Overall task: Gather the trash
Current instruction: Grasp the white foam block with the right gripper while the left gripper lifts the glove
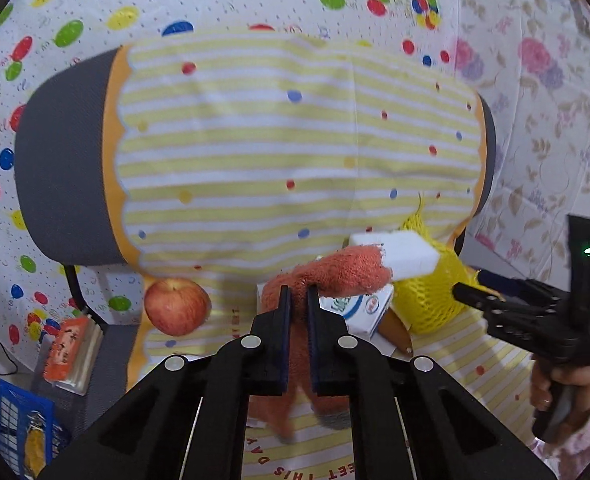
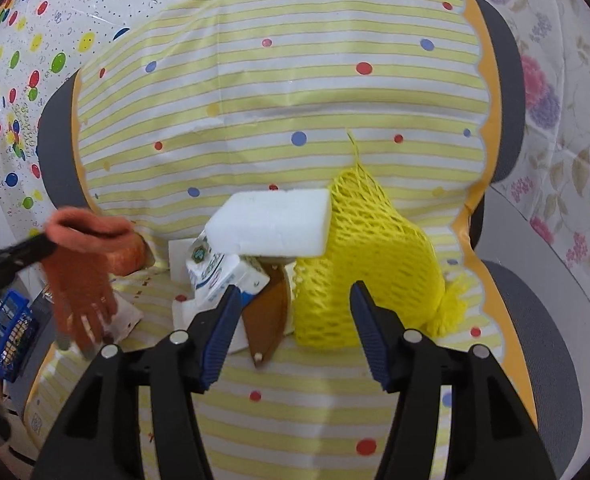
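My left gripper (image 1: 298,298) is shut on an orange glove (image 1: 335,276) and holds it above the chair seat; in the right wrist view the glove (image 2: 81,276) hangs from the left gripper (image 2: 35,246) at the left. My right gripper (image 2: 295,294) is open and empty, just in front of a pile on the seat: a white foam block (image 2: 271,222), a yellow mesh bag (image 2: 367,260), a small white carton (image 2: 219,276) and a brown card piece (image 2: 269,314). The right gripper (image 1: 465,292) also shows at the right of the left wrist view, beside the bag (image 1: 427,300).
The pile lies on a chair (image 2: 543,340) draped with a yellow-striped cloth (image 2: 295,100). A red apple (image 1: 177,306) sits on the seat's left side. A blue basket (image 1: 19,428) and an orange packet (image 1: 71,354) are on the floor at left.
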Demonstrator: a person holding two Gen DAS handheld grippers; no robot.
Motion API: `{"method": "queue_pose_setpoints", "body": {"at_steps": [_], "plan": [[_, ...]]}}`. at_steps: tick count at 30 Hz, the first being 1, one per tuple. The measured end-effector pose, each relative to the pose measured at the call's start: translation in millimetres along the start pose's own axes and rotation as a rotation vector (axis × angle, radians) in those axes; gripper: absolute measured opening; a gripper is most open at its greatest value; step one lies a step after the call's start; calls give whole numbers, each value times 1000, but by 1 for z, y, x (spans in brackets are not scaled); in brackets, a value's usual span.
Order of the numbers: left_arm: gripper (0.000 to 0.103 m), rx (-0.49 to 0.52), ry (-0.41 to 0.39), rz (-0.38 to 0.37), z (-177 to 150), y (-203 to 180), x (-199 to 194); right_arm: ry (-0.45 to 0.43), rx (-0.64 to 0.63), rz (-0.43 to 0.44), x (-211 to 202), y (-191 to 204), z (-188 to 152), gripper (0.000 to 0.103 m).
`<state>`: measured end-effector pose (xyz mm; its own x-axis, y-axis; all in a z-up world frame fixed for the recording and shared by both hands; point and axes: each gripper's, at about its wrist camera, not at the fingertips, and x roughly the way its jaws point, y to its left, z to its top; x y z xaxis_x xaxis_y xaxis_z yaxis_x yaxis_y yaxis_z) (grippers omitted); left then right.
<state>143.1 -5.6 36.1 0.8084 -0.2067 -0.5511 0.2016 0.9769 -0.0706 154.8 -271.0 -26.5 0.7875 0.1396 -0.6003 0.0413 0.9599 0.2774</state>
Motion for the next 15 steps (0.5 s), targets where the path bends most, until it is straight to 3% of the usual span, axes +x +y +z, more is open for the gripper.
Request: {"method": "queue_pose_setpoints", "body": {"at_steps": [5, 7, 12, 14, 15], "plan": [[8, -11, -13, 12, 9, 4, 2, -3, -32, 51, 32, -5, 18, 59], [8, -23, 0, 14, 7, 8, 8, 12, -52, 64, 46, -5, 23, 76], [8, -43, 27, 17, 1, 13, 19, 22, -99, 91, 67, -4, 32, 78], [8, -46, 30, 16, 0, 13, 19, 22, -115, 104, 71, -2, 35, 63], [8, -46, 28, 17, 0, 12, 18, 29, -124, 110, 72, -1, 36, 37]]}}
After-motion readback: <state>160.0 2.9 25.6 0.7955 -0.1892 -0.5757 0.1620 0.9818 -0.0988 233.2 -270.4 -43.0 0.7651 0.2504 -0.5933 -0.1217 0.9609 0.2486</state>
